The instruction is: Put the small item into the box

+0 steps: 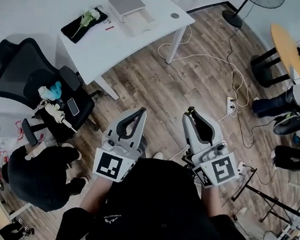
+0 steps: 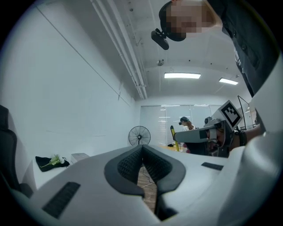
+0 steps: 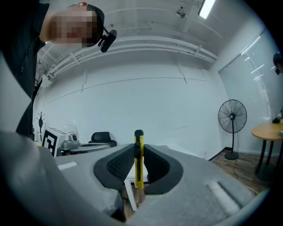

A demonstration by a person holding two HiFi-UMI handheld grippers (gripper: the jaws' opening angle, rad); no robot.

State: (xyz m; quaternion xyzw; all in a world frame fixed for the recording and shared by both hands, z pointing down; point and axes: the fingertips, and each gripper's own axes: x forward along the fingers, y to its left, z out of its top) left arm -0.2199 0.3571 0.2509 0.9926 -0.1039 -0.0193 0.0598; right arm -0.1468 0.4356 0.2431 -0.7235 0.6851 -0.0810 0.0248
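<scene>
A thin yellow utility knife stands upright between the pads of my right gripper, which is shut on it. In the head view the right gripper is held over the wooden floor, well short of the white table, and the knife is hidden there. An open white box with a grey lid sits near the table's far end. My left gripper is beside the right one, shut with nothing between its pads.
A black cloth with a white flower lies on the table. A black office chair and a crouching person are at the left. White cables and a power strip lie on the floor; a round yellow table stands at the right.
</scene>
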